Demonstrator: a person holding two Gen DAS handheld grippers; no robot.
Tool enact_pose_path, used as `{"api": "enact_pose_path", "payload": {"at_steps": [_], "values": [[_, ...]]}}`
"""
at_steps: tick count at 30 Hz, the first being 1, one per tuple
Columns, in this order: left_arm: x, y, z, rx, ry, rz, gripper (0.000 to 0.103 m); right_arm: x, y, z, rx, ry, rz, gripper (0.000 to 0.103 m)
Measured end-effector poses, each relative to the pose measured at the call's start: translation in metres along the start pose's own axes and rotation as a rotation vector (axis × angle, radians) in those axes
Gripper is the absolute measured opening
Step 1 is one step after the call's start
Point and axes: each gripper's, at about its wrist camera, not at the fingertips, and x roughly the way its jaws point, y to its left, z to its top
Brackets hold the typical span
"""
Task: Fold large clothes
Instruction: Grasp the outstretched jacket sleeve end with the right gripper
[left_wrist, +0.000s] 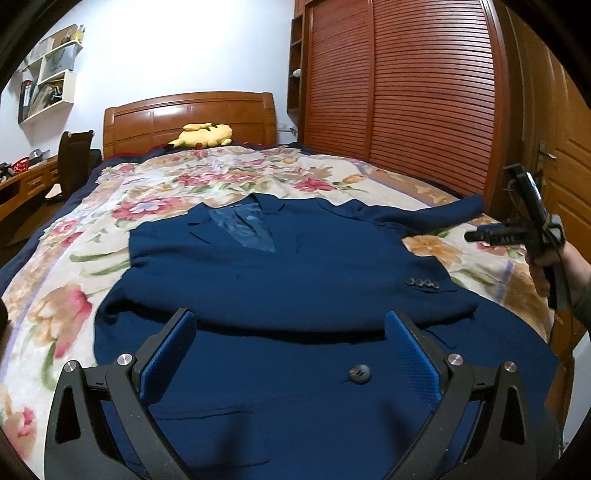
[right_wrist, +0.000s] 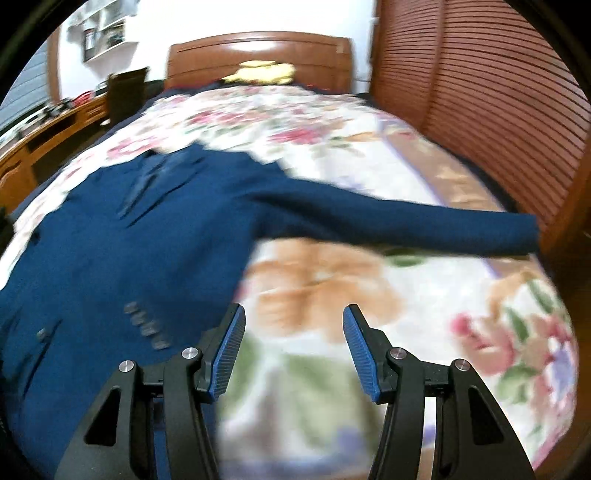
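Blue jacket (left_wrist: 295, 295) lies flat on the bed (left_wrist: 110, 229), one sleeve folded across, other sleeve (right_wrist: 406, 225) stretched out. Left claw (left_wrist: 291, 354) wide open and empty above the hem; right claw (right_wrist: 293, 350) half open, empty. Next I'd pinch the outstretched cuff and lay it squarely across the chest.

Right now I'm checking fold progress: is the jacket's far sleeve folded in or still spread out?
Spread out. The sleeve stretches straight from the blue jacket across the floral bedspread toward the wardrobe side.
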Motion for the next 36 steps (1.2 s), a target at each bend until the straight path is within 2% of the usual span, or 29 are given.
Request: {"api": "enact_pose_path", "payload": {"at_steps": [6, 11, 24, 30, 36], "values": [[0.007, -0.015, 0.004, 0.027, 0.001, -0.015, 0.102, 0.016, -0.059, 0.008, 0.083, 0.009, -0.110, 0.057], [0.014, -0.022, 0.005, 0.034, 0.008, -0.023, 0.102, 0.038, -0.096, 0.014, 0.148, 0.025, -0.161, 0.057], [0.026, -0.028, 0.003, 0.048, 0.040, -0.025, 0.102, 0.102, -0.166, 0.042, 0.393, 0.029, -0.165, 0.057], [0.029, -0.028, 0.002, 0.052, 0.053, -0.029, 0.102, 0.125, -0.182, 0.048, 0.479, 0.040, -0.154, 0.057], [0.034, -0.028, 0.002, 0.052, 0.068, -0.032, 0.102, 0.142, -0.189, 0.057, 0.510, 0.046, -0.153, 0.057]]}}
